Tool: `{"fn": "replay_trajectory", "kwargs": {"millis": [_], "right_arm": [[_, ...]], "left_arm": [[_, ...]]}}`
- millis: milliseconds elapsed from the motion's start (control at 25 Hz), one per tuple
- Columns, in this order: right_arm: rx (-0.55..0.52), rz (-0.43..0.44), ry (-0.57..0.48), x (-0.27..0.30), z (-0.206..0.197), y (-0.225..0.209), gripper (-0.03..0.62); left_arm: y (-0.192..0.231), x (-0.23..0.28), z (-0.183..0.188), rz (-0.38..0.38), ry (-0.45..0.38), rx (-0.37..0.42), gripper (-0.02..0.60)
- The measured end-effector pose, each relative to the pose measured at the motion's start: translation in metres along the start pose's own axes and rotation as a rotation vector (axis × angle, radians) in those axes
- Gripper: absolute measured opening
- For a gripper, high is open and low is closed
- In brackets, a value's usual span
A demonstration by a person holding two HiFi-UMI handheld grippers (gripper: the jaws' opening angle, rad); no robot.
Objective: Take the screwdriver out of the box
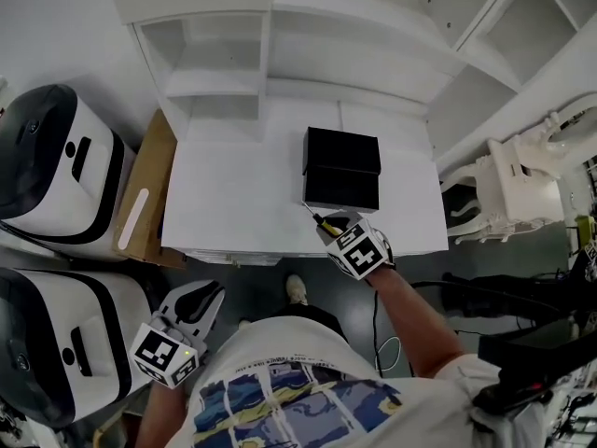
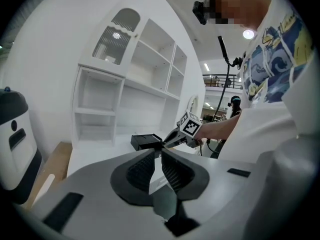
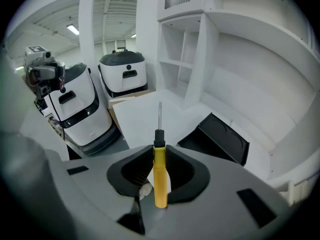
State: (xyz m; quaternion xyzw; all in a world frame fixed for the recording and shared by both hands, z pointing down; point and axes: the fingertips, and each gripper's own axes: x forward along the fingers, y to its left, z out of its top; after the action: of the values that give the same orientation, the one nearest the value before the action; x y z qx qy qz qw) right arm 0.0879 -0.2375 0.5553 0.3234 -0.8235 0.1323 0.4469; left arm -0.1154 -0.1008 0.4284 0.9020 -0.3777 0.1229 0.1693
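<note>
The black box (image 1: 342, 171) lies open on the white table (image 1: 233, 213), and it also shows in the right gripper view (image 3: 217, 139) and the left gripper view (image 2: 146, 142). My right gripper (image 1: 328, 227) hangs over the table's front edge, just in front of the box, shut on the screwdriver (image 3: 160, 174). The screwdriver's yellow handle sits between the pads and its thin shaft sticks out ahead, clear of the box. My left gripper (image 1: 198, 301) is low at the left, off the table and beside my body. It (image 2: 161, 154) is shut with nothing in it.
White shelving (image 1: 308, 54) rises behind the table. Two white and black machines (image 1: 56, 166) stand at the left with a cardboard sheet (image 1: 147, 189) leaning by them. An ornate white chair (image 1: 508, 189) stands at the right. Cables lie on the floor at lower right.
</note>
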Motion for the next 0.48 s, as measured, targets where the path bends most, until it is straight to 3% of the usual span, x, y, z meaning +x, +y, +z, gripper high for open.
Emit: {"fn": "replay_trajectory", "kwargs": {"millis": [480], "right_arm": [[-0.021,0.065,-0.078,-0.041,0.005,0.112,0.097]], "left_arm": [[-0.011,-0.059,-0.031,0.001,-0.014,-0.008,0.046]]}}
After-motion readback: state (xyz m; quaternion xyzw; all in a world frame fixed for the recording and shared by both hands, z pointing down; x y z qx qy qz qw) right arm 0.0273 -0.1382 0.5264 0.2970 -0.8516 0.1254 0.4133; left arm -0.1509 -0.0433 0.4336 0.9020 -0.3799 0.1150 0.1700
